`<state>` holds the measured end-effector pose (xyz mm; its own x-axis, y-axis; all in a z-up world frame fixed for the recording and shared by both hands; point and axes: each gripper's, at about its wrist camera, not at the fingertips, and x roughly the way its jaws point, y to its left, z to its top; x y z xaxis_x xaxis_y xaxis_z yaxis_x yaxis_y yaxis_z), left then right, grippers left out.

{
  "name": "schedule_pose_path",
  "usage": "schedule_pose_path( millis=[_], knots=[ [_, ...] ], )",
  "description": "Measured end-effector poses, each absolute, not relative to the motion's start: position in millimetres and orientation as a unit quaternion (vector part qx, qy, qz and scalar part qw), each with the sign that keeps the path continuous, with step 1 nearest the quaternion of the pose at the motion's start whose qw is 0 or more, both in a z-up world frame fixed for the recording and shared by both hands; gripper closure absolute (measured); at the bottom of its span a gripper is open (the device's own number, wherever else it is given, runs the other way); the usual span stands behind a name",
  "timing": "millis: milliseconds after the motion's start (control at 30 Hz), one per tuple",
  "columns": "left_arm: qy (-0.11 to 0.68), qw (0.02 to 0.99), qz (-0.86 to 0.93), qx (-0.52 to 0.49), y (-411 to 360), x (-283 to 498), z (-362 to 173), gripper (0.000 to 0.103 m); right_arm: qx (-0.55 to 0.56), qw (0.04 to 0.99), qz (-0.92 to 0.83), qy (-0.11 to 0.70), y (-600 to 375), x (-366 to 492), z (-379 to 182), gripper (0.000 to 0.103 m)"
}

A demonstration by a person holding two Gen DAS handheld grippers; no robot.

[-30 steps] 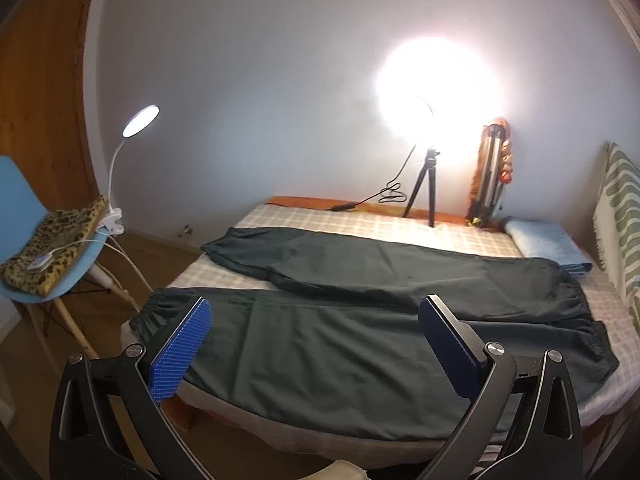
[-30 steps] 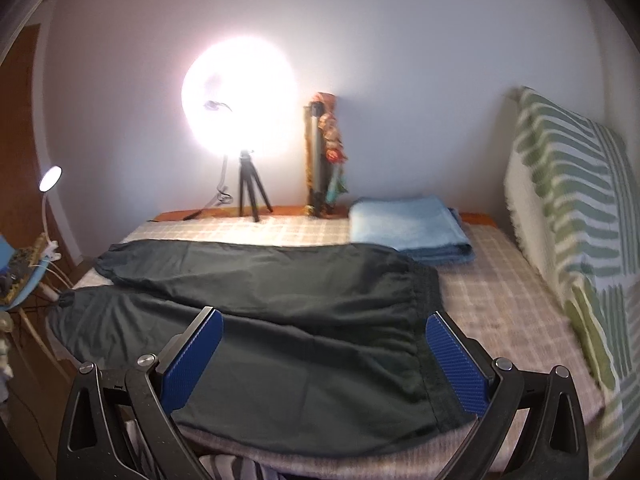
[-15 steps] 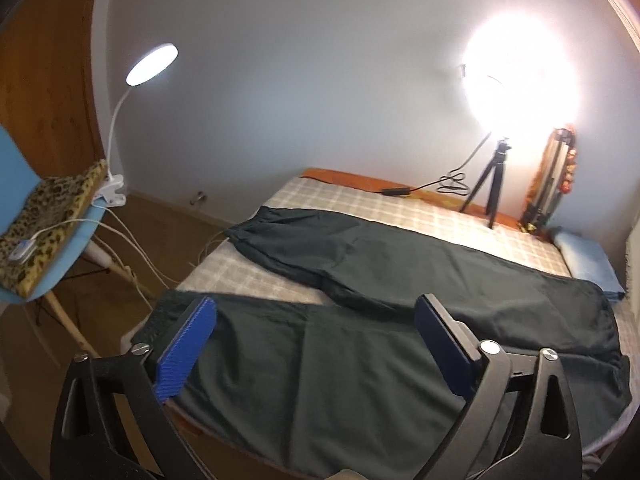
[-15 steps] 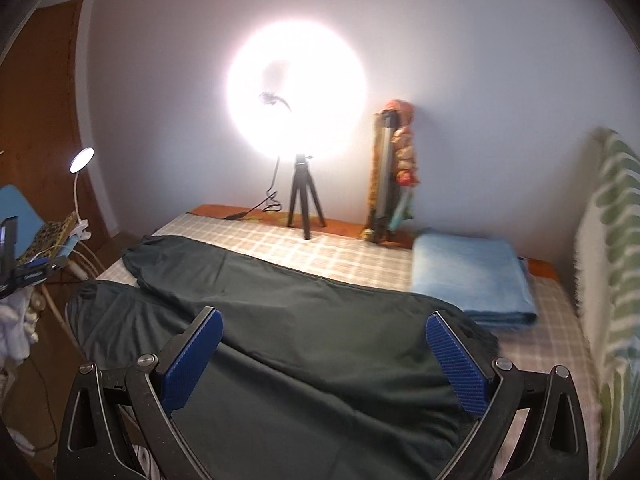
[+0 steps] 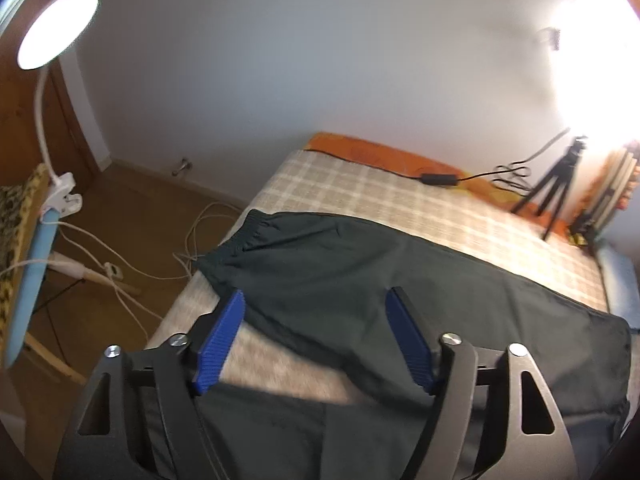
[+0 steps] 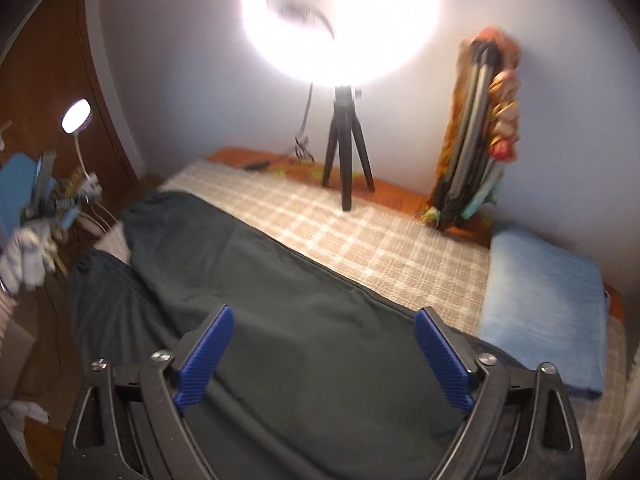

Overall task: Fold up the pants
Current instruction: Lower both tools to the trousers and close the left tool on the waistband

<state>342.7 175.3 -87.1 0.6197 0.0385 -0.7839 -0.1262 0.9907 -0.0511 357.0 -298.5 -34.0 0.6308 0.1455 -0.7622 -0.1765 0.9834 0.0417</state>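
Dark green pants [image 5: 360, 280] lie spread flat on the checked bed [image 5: 360, 188], legs apart, cuffs toward the left. My left gripper [image 5: 316, 336] is open and empty, above the far leg near its elastic cuff [image 5: 256, 228]; the near leg [image 5: 320, 432] lies under its frame. In the right wrist view the pants [image 6: 280, 320] fill the foreground. My right gripper [image 6: 324, 356] is open and empty, above the upper part of the far leg.
A ring light on a black tripod [image 6: 344, 160] stands at the bed's far edge, with a folded stand wrapped in cloth [image 6: 480, 132] beside it. A folded blue blanket [image 6: 548, 304] lies at right. A blue chair with a clip lamp [image 5: 52, 80] and cables stands left of the bed.
Both grippers have moved forward and down over the bed, close above the pants. The left one swung toward the cuff end. Both stay open.
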Motion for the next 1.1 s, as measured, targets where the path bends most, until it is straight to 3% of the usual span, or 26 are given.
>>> schedule_pose_path(
  millis=[200,633,800,967,1100],
  knots=[
    [0.457,0.885,0.071,-0.059,205.1,409.2,-110.9,0.038,-0.049,0.879,0.102,0.463,-302.5,409.8,-82.5,0.021],
    [0.495,0.852,0.110,-0.131,258.2,480.3,-178.7,0.038,-0.039,0.844,0.143,0.515,-293.2,494.2,-155.2,0.021],
    [0.502,0.850,0.119,-0.107,254.2,492.9,-192.9,0.039,-0.048,0.837,0.148,0.524,-288.1,506.3,-169.5,0.021],
    [0.498,0.856,0.126,-0.063,240.2,496.8,-200.2,0.052,-0.068,0.835,0.147,0.525,-282.4,512.7,-178.3,0.019],
    [0.482,0.865,0.135,-0.028,232.3,496.9,-201.6,0.070,-0.105,0.838,0.142,0.516,-271.8,508.3,-182.1,0.016]
  ],
)
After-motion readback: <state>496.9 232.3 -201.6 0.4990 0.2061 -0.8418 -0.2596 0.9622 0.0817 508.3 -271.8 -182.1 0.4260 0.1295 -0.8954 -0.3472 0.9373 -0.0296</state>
